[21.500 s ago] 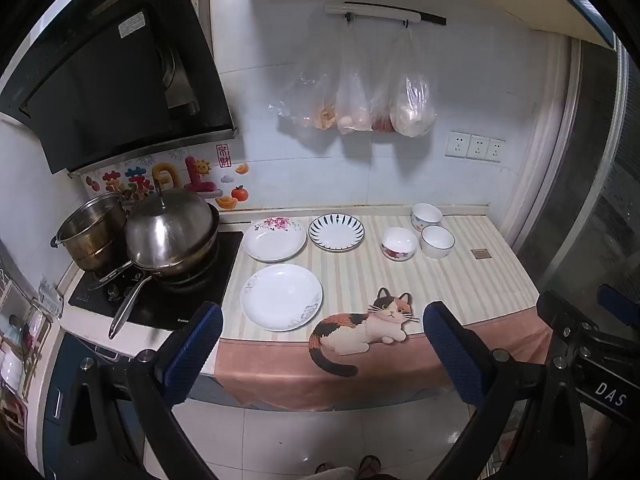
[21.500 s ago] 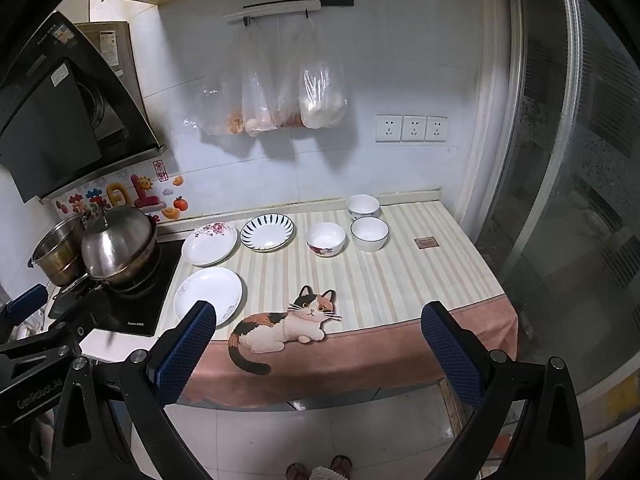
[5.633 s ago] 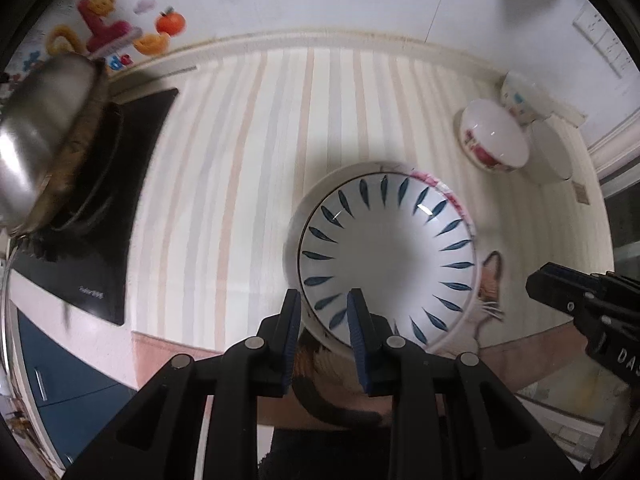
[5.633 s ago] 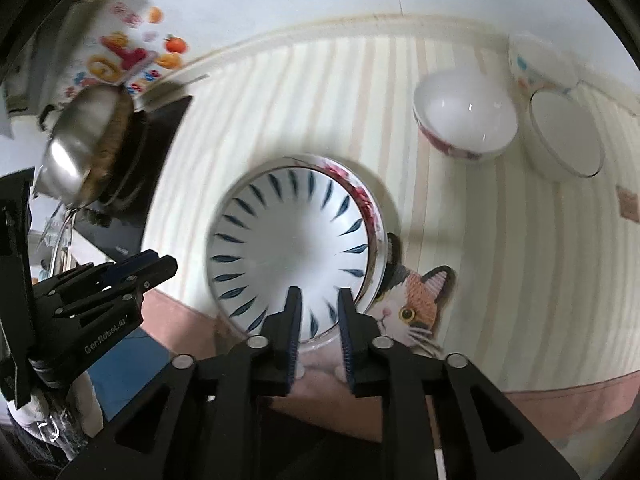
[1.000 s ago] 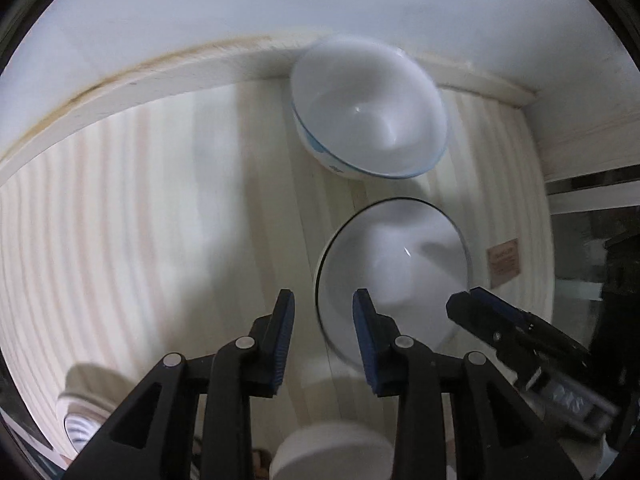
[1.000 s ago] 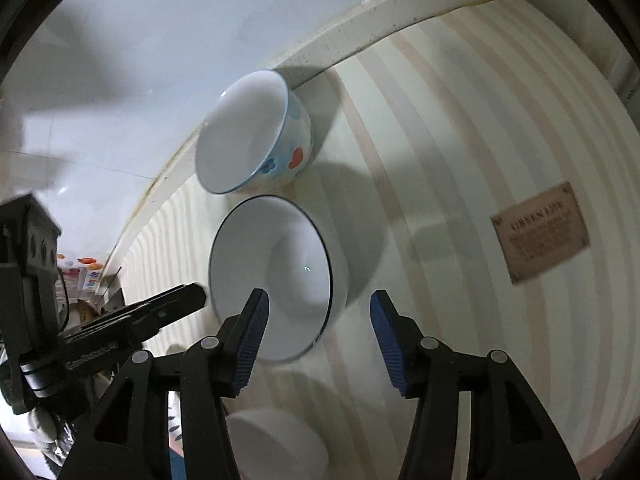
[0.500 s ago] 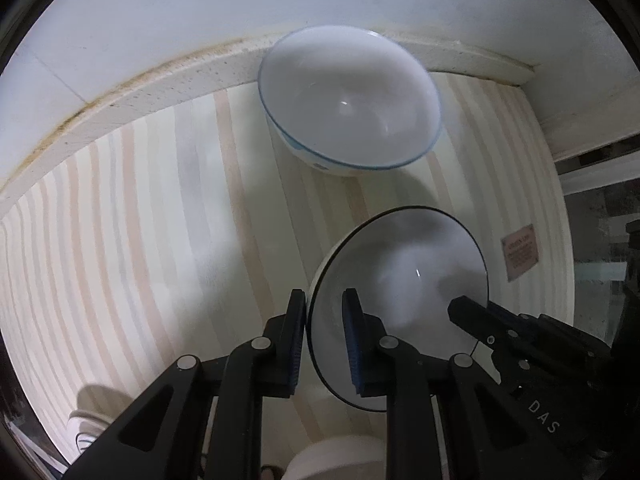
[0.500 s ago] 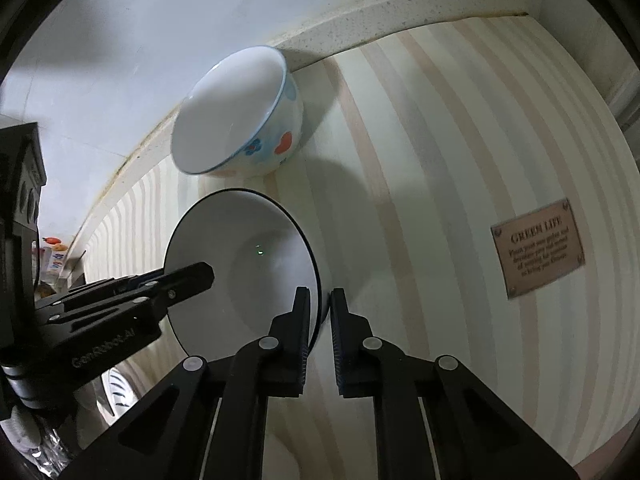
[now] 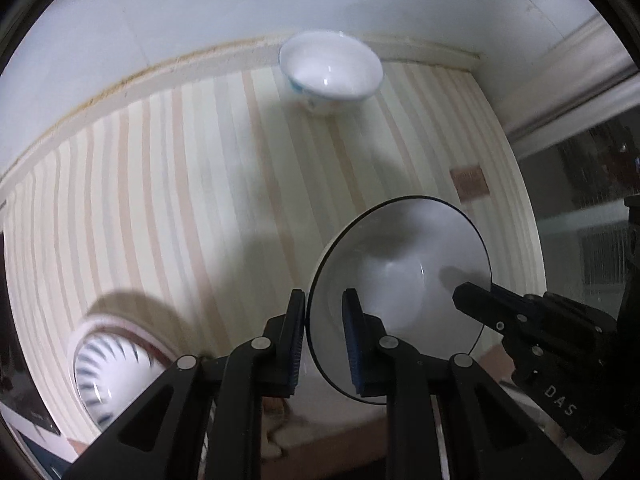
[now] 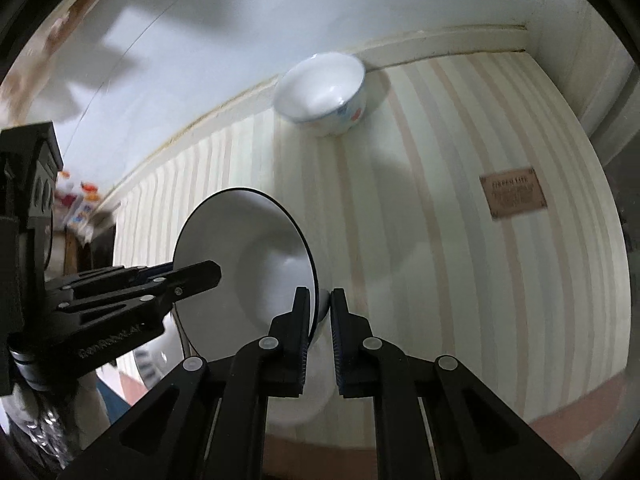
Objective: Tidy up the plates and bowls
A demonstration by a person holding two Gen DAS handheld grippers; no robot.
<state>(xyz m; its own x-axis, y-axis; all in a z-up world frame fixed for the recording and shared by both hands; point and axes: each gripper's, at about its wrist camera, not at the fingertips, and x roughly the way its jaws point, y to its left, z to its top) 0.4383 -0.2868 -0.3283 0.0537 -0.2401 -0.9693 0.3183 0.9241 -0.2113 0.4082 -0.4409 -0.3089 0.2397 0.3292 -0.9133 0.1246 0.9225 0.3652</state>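
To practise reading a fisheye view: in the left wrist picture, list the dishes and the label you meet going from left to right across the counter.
Blue-patterned plate → bowl by the wall → black-rimmed bowl, gripped at its rim by both grippers → small brown label.

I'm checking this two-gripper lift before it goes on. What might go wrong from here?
1. The white black-rimmed bowl is held only by thin rim pinches from the left gripper and right gripper; it looks tilted, so it may slip or twist.
2. If the grippers drift apart or together, the rim could chip.
3. A white bowl sits just beneath, so setting down off-centre might knock them together.
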